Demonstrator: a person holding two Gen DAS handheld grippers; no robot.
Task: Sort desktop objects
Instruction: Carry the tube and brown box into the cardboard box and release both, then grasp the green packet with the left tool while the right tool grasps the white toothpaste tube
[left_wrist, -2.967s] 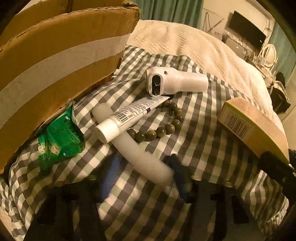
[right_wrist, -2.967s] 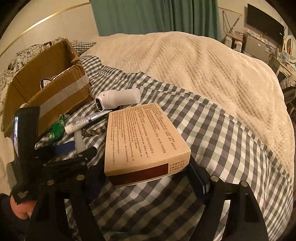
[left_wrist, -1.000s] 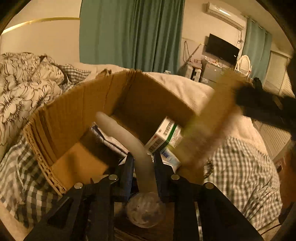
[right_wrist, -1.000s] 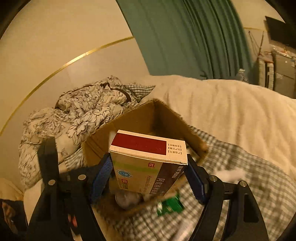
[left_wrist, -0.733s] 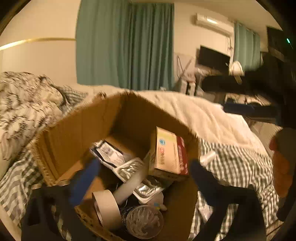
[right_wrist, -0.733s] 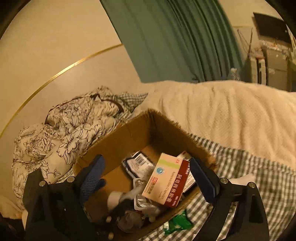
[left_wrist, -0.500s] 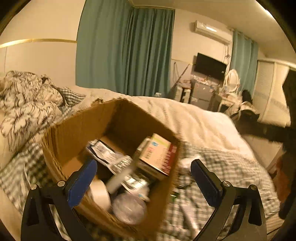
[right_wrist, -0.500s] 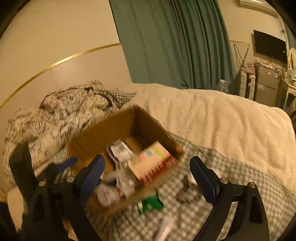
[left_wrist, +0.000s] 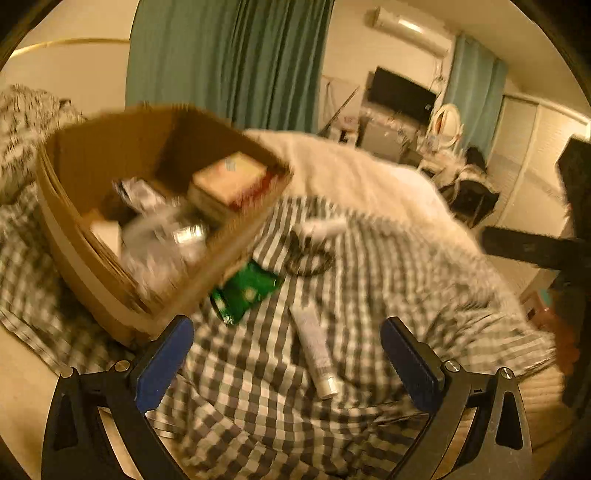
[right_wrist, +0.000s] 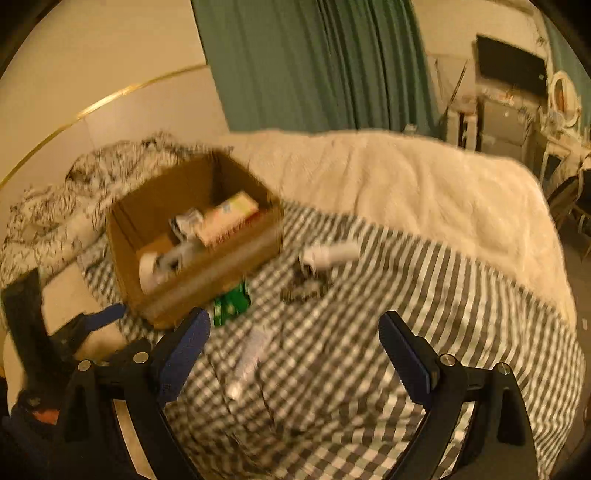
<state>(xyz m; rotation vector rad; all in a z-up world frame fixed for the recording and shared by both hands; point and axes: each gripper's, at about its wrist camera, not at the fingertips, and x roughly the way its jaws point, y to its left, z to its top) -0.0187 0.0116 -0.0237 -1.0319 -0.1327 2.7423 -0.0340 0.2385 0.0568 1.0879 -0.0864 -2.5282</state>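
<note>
Both grippers hang over the bed with their jaws spread wide and nothing between them: the left gripper (left_wrist: 286, 354) and the right gripper (right_wrist: 293, 347).

The cardboard box (left_wrist: 110, 295) stands on the checked cloth (left_wrist: 258, 406) toward the left edge of the bed. The left wrist view looks into it from close by and shows the tan medicine carton (left_wrist: 227, 181) lying against the far right wall, with blurred silvery packets and a pale roll beside it. It also shows the right gripper's black body at its right edge. The right wrist view, from farther back, shows the whole box (right_wrist: 207, 288), the carton (right_wrist: 229, 218) inside, the floral duvet (right_wrist: 55, 206) behind the box and the cream blanket (right_wrist: 424, 192) over the far side of the bed; the left gripper's blue pad shows at its lower left.

On the cloth outside the box lie a green packet (left_wrist: 245, 291) touching the box's near corner, a white tube (left_wrist: 316, 352) nearer the camera, a dark bead bracelet (left_wrist: 308, 260), and a white handheld device (left_wrist: 323, 227) just beyond it.

Three seconds ago the right gripper was clamped on the carton and the left was at a pale tube on the cloth. Both things are now in the box.
</note>
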